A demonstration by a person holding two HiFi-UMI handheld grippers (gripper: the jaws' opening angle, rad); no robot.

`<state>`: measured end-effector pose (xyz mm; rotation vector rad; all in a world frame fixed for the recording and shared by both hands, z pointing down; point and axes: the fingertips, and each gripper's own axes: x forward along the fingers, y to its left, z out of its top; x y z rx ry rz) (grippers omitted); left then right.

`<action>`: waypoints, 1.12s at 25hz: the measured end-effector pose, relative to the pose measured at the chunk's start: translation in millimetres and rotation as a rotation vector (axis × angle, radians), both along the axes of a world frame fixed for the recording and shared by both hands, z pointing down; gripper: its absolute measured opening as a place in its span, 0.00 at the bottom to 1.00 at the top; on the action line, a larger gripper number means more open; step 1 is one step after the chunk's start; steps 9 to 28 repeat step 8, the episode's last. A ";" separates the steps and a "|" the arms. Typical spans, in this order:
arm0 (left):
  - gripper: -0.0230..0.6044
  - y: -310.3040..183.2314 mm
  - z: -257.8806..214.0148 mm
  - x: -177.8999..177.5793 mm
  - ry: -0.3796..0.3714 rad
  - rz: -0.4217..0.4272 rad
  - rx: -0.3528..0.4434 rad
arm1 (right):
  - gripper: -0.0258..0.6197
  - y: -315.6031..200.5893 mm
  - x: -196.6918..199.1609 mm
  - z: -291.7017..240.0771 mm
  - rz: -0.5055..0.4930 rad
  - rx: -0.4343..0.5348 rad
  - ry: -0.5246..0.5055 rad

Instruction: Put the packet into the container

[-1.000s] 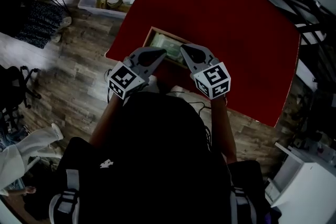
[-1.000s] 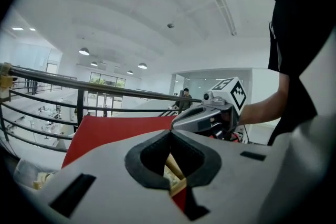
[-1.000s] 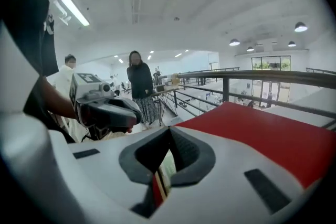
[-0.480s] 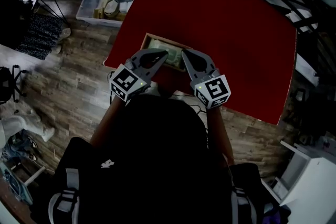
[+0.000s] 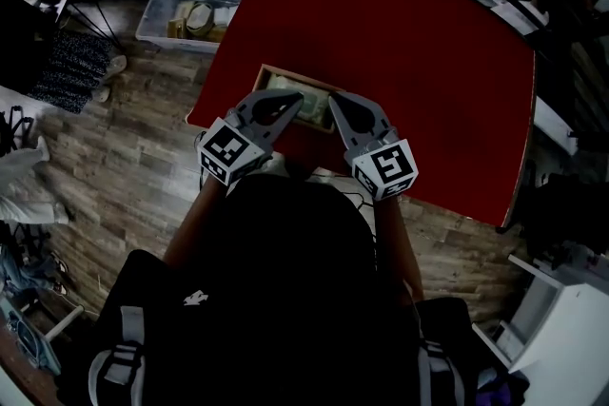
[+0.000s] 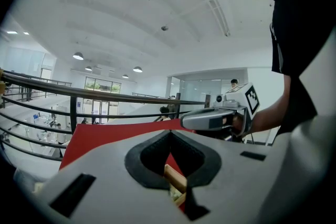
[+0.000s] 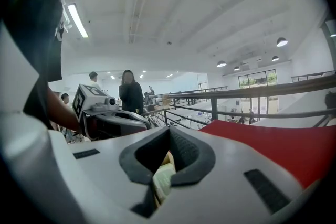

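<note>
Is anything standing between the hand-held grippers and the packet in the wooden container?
Nothing visible does. The packet lies uncovered in the container; the left hand-held gripper and right hand-held gripper, both shut, hang over its near side.

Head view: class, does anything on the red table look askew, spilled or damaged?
Nothing stands out. The packet lies inside the wooden container, which sits square to the near edge of the red table; no spill or damage shows.

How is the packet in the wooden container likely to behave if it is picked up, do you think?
The packet lies flat inside the shallow container, so it is probably light and may flop when lifted by one edge. Its pale surface looks smooth, so it is possibly slippery.
</note>
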<state>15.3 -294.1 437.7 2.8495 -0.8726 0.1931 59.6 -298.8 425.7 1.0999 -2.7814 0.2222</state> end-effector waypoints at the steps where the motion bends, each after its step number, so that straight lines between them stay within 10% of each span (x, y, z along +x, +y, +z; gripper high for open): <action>1: 0.05 -0.2 -0.7 0.0 0.002 0.000 0.000 | 0.07 -0.4 0.2 -0.4 0.001 0.005 0.003; 28: 0.05 2.6 -1.2 -0.8 0.011 0.000 -0.003 | 0.07 2.2 -2.4 -1.9 0.004 0.004 0.009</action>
